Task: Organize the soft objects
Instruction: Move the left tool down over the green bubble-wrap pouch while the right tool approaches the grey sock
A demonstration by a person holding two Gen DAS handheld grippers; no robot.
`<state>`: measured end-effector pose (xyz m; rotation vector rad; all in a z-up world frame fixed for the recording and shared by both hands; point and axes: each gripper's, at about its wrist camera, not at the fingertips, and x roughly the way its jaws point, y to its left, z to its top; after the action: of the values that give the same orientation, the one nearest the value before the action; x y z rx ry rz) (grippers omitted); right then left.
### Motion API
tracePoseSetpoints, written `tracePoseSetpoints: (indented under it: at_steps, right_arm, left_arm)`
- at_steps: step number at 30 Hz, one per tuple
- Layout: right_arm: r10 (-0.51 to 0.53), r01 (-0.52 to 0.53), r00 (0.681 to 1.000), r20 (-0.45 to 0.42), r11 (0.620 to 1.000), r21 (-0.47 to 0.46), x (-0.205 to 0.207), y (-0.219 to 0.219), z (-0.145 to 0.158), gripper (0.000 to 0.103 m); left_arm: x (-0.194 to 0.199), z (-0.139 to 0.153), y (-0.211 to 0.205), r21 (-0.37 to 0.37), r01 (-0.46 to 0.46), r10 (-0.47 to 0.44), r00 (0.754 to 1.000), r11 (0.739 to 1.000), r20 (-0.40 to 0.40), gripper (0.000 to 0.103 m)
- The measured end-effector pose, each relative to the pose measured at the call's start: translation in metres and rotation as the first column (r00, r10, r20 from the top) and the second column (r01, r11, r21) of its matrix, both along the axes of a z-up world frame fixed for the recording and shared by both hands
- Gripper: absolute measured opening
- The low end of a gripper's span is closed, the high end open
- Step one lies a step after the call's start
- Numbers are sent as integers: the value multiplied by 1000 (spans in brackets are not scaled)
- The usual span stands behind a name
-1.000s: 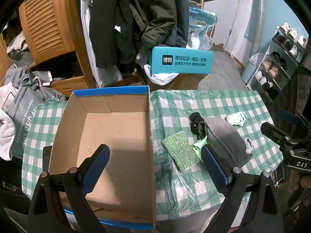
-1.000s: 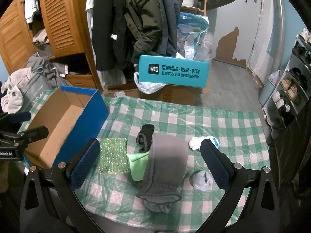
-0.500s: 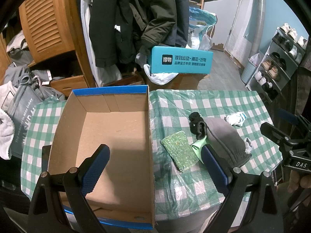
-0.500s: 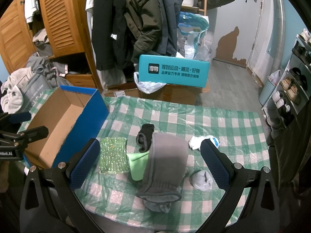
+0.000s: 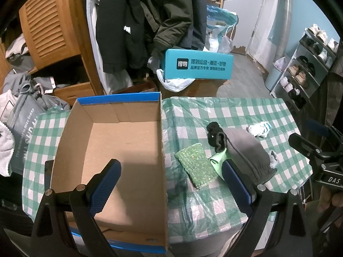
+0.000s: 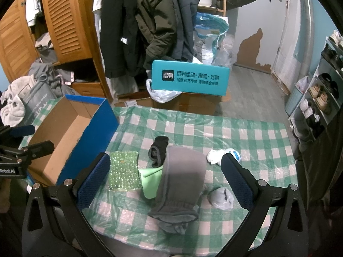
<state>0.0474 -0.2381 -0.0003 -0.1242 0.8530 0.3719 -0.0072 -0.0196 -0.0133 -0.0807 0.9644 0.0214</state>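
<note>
- The left gripper [image 5: 171, 184] is spread wide and holds nothing; its left finger hangs over the box [image 5: 120, 150], its right finger over the table edge just before the green cloth [image 5: 218, 160].
- The right gripper [image 6: 165, 180] is likewise spread wide and empty, hanging above the table [image 6: 257, 132] with the soft things between its fingers.
- Nearest, between the right gripper's fingers, lies a grey garment [image 6: 180, 184], draped over the green cloth [image 6: 151, 182].
- Just inside its right finger sits a small grey sock [image 6: 220, 197].
- Just inside its left finger lies a sparkly green pad [image 6: 123, 171], touching the green cloth.
- Further ahead, a black sock [image 6: 159, 150] touches the far end of the grey garment.
- Beyond the right finger's tip lies a white sock [image 6: 216, 156] with blue stripes.
- Left of the right gripper stands the box [image 6: 70, 132], open and empty.
- Far ahead, beyond the table, a teal box [image 6: 189, 80] rests before hanging coats [image 6: 145, 21].
</note>
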Motion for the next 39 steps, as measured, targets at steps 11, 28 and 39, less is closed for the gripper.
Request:
tracePoseSetpoints:
  at_steps: [11,28,39]
  right_arm:
    - [-43,42,999,-17,999,-8,7,-23,-1,101]
    - [-145,141,984,-101,989,-44,25,-68,-32,101]
    - [-212,206,963,-169,977,-50,38,-92,-54,101]
  left_arm:
    - [13,-12,-18,4,36,-36,997,999,-67,96]
    - [38,-50,-57,-19,123,-125,968,992,-218,96]
    - [53,-82,-73,-18,152,-151,945,988,-290,96]
